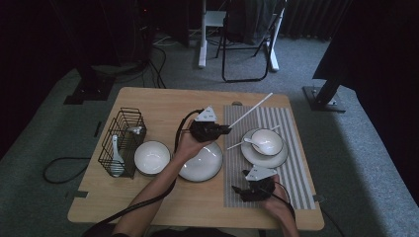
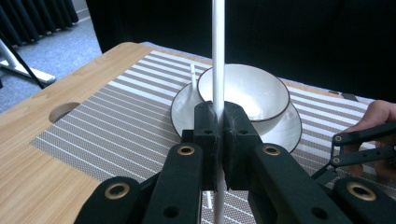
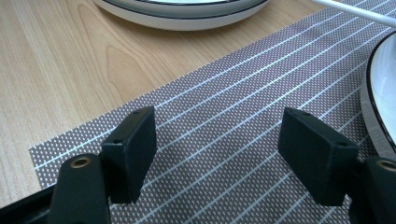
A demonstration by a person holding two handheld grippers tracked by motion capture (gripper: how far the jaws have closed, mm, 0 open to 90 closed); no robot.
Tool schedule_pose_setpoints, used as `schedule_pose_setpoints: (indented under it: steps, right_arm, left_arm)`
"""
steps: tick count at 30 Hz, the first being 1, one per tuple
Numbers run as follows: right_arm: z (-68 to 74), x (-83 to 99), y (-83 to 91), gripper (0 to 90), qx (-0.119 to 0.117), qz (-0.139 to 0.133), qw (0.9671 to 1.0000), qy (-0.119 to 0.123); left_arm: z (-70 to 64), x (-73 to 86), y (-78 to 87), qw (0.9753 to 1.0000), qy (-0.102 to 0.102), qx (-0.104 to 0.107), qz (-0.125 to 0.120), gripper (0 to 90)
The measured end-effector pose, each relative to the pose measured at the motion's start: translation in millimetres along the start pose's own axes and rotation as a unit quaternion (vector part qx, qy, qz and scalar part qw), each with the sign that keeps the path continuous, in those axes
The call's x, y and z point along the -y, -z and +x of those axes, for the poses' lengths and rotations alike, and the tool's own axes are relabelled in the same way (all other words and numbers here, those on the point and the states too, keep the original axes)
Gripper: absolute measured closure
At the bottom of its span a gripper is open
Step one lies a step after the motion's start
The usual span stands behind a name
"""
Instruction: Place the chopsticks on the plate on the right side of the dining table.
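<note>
My left gripper (image 1: 227,130) (image 2: 218,117) is shut on a long white chopstick (image 1: 253,108) (image 2: 218,51), held above the left edge of the striped placemat (image 1: 289,173) (image 2: 121,126). A second white chopstick (image 1: 236,144) (image 2: 193,74) lies on the mat, its far end against the saucer (image 1: 264,157) (image 2: 180,112). On that saucer stands a white bowl (image 1: 269,140) (image 2: 243,88) with a spoon (image 1: 251,142) in it. My right gripper (image 1: 237,190) (image 3: 217,135) is open, low over the mat's front left corner, nothing between its jaws.
A white plate (image 1: 200,163) (image 3: 182,11) sits left of the mat, and a small white bowl (image 1: 151,157) beside it. A black wire basket (image 1: 121,140) with a white spoon (image 1: 116,158) stands at the table's left. A chair and stands are on the floor beyond.
</note>
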State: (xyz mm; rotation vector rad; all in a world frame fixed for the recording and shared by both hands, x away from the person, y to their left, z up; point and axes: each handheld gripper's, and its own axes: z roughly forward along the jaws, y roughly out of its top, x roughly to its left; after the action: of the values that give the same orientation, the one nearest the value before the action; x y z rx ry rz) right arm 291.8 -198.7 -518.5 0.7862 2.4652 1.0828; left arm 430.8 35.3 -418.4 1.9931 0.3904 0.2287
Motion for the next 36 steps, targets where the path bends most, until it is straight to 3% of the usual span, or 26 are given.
schedule_pose_setpoints:
  steps: [9,36]
  right_arm:
    - [-0.9,0.8,-2.5,27.5,-0.001,0.003,1.0,-0.001]
    - [-2.0,3.3,-7.3,27.4,-0.007,0.003,0.9999,-0.013]
  left_arm:
    - [7.5,0.4,-6.1,0.9999,0.007,-0.006,0.005,86.1]
    - [12.2,-3.8,-22.9,0.9997,-0.002,-0.014,0.018,86.1]
